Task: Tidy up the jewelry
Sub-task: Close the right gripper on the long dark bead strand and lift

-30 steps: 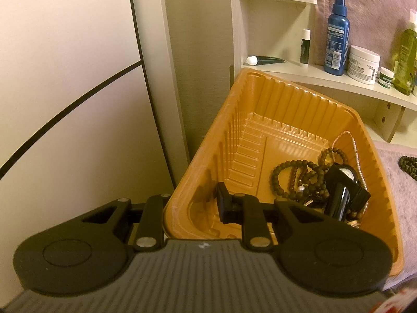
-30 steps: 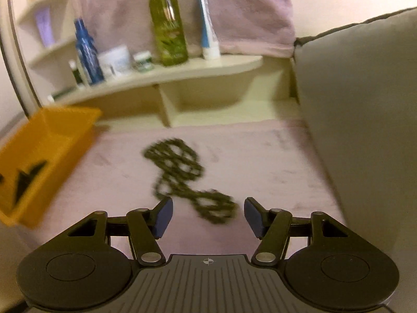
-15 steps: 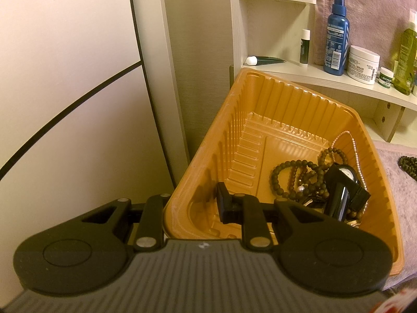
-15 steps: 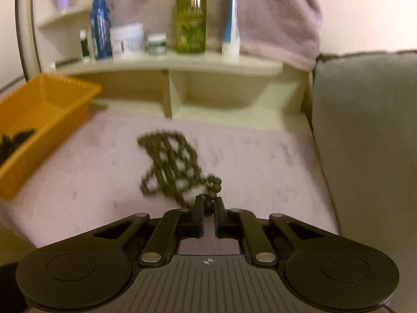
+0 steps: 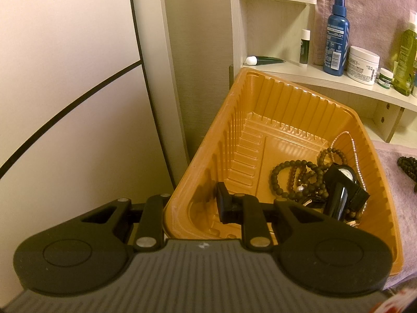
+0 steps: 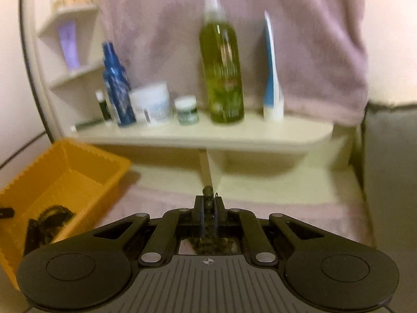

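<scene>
An orange ribbed plastic tray (image 5: 263, 120) holds dark bead bracelets (image 5: 294, 177), a pearl strand (image 5: 357, 156) and a black watch (image 5: 341, 190). My left gripper (image 5: 192, 206) is shut on the tray's near left wall, one finger inside and one outside. My right gripper (image 6: 208, 206) is shut on a dark green bead necklace (image 6: 208, 193) and holds it lifted above the pink towel (image 6: 299, 211); beads poke out above the fingertips and the rest hangs below. The tray (image 6: 67, 172) lies to its left. In the left wrist view, beads (image 5: 406, 167) show at the right edge.
A cream shelf (image 6: 203, 135) behind carries a blue spray bottle (image 6: 114, 86), a white cream jar (image 6: 151, 104), a small jar (image 6: 186, 109), a green bottle (image 6: 221, 73) and a white-blue tube (image 6: 271, 78). A grey cushion (image 6: 391, 169) stands on the right. A wall panel (image 5: 78, 78) is left of the tray.
My right gripper closed on the bead necklace and lifted it off the towel, with the view swinging upward. My left gripper has stayed clamped on the tray wall.
</scene>
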{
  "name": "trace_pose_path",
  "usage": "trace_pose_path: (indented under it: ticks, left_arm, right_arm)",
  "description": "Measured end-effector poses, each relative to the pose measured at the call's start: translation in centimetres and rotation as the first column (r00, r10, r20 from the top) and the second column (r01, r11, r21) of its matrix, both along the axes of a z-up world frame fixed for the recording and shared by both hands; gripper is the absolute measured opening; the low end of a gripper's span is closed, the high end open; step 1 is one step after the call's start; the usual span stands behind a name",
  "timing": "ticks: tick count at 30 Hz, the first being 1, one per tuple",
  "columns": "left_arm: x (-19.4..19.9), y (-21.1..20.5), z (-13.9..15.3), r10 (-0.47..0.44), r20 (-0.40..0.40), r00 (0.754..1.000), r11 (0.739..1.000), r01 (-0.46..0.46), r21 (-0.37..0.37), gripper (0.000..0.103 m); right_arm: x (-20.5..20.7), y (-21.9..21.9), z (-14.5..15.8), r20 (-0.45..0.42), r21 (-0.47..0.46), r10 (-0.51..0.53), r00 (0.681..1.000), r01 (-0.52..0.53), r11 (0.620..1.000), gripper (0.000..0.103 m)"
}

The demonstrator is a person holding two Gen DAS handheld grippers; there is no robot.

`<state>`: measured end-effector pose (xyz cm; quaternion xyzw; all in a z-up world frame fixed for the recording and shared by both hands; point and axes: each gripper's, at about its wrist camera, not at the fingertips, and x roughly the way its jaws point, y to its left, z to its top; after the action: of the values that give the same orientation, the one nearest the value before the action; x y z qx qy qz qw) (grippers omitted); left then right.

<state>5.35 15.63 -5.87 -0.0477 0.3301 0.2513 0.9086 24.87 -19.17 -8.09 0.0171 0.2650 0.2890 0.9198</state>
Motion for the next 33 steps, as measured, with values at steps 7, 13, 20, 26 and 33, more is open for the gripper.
trace_pose_path:
  ticks: [7,13,20,26,33]
  left_arm:
    - [0.0,0.0,0.0,0.000,-0.002,1.000,1.000,0.000,-0.002,0.019]
    - [0.0,0.0,0.0,0.004,-0.002,1.000,1.000,-0.004,-0.004,0.019]
    - [0.0,0.1,-0.1,0.000,-0.002,1.000,1.000,0.000,-0.003,0.020]
    - [0.0,0.1,0.0,0.000,-0.002,1.000,1.000,0.000,-0.003,0.020]
    - [0.1,0.1,-0.1,0.001,-0.003,1.000,1.000,-0.001,-0.003,0.020]
  right_arm:
    - [0.7,1.0,-2.9,-0.093,-0.080,0.009,0.996,-0.017,0.997,0.021]
    - [-0.3,-0.6,-2.4,-0.055,-0.019,-0.010,0.998,0.009,1.000,0.077]
    - [0.7,0.0,-3.8,-0.091,-0.052,-0.007,0.996,0.002,0.999,0.077]
    - [1.1,1.8,-4.9,-0.048,-0.133,-0.020,0.999,0.014,0.991,0.060]
    - [0.5,2.6,-5.2,0.016,-0.192,0.023,1.000,-0.020,0.981,0.030]
